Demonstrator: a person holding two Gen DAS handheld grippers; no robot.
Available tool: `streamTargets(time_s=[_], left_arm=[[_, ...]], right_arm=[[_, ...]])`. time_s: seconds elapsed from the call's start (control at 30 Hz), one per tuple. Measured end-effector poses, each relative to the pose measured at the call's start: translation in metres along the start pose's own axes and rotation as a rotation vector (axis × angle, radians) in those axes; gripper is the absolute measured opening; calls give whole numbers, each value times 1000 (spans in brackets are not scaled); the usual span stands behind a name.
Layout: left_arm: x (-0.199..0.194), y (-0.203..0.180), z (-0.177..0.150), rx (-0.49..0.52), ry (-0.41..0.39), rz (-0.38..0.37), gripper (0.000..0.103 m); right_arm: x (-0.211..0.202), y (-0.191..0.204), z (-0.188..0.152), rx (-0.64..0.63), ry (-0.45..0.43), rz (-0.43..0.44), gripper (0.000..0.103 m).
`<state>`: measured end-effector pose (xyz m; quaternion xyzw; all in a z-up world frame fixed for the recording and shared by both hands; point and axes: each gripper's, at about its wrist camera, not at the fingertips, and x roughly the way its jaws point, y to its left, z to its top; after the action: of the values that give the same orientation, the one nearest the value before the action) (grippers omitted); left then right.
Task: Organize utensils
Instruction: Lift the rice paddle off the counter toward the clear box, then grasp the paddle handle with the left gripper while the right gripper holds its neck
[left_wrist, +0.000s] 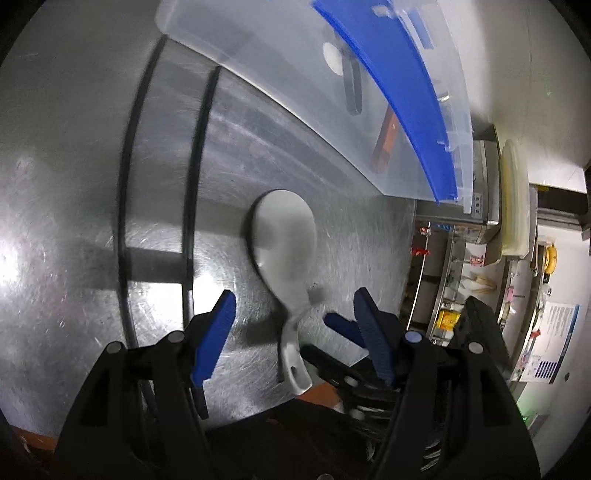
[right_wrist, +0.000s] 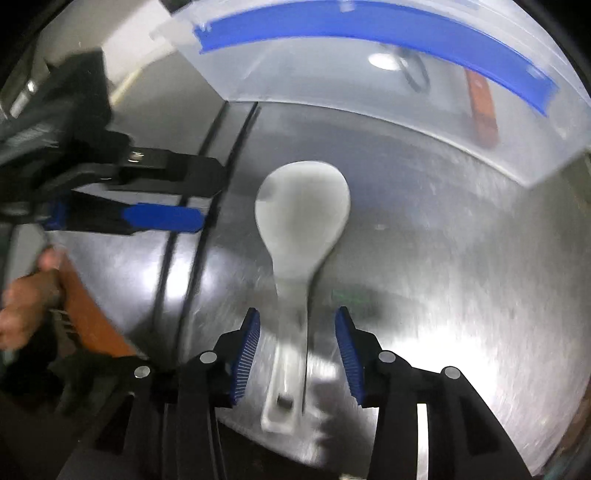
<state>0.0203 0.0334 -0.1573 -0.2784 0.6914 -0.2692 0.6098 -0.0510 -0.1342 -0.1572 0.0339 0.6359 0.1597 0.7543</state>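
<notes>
While the left hand-held gripper (left_wrist: 293, 314) hangs open over the steel table (left_wrist: 85, 206), a white spoon (left_wrist: 284, 240) lies flat between its fingers, bowl toward 12 o'clock; a clear bin (left_wrist: 280, 96) sits at 1 o'clock. Right view: right hand-held gripper (right_wrist: 297, 332) open, straddling the spoon (right_wrist: 303, 210) handle without touching; bin (right_wrist: 369, 88) at 12 o'clock; left hand-held gripper (right_wrist: 166, 218) at 9 o'clock.

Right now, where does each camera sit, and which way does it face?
Left wrist view: on the left tool, looking along the metal table past the white spoon to the clear box.
Right wrist view: on the right tool, open around the spoon handle; left tool and a hand show.
Shared: spoon, box, table.
</notes>
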Motion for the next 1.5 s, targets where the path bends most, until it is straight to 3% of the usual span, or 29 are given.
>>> streamTargets(time_s=[0.07, 0.13, 0.17, 0.33, 0.43, 0.67, 0.73, 0.8, 0.9, 1.0, 1.07, 1.17, 1.27, 1.33, 1.37, 1.43, 1.5], left_arm=[[-2, 3, 0, -9, -3, -3, 63], [-4, 5, -1, -14, -5, -5, 63], [-5, 7, -1, -19, -7, -8, 63], [3, 9, 1, -25, 16, -32, 63], [14, 5, 2, -15, 45, -41, 63], [38, -5, 3, 5, 111, -34, 63], [40, -7, 2, 9, 117, -29, 63], [39, -8, 2, 12, 118, -27, 63], [37, -14, 3, 98, 134, -20, 63], [37, -34, -7, 330, 178, 11, 66], [43, -41, -15, 427, 231, 32, 69], [59, -44, -30, 493, 326, 34, 69], [75, -44, -38, 518, 362, 85, 69], [79, -45, -41, 534, 365, 78, 68], [80, -45, -42, 537, 366, 83, 66], [83, -45, -43, 548, 368, 107, 48], [85, -39, -44, 550, 380, 130, 24]], right_arm=[[11, 6, 7, -19, 12, -18, 44], [19, 14, 9, -36, 2, -43, 37], [22, 15, 10, -36, 3, -42, 21], [26, -21, 9, 110, 31, 222, 17], [28, -37, 4, 174, 33, 368, 7], [33, -45, 0, 217, 8, 429, 5], [9, -70, -16, 220, -1, 447, 5], [11, -71, -22, 233, -10, 466, 5], [4, -84, -24, 265, -22, 504, 5], [0, -99, -29, 305, -45, 544, 5], [0, -110, -31, 326, -48, 557, 5], [-1, -112, -32, 349, -41, 570, 5], [0, -114, -33, 368, -36, 593, 5], [1, -114, -31, 376, -36, 598, 5], [2, -114, -31, 378, -34, 601, 5], [6, -112, -28, 382, -36, 597, 5], [7, -109, -24, 385, -37, 600, 6]])
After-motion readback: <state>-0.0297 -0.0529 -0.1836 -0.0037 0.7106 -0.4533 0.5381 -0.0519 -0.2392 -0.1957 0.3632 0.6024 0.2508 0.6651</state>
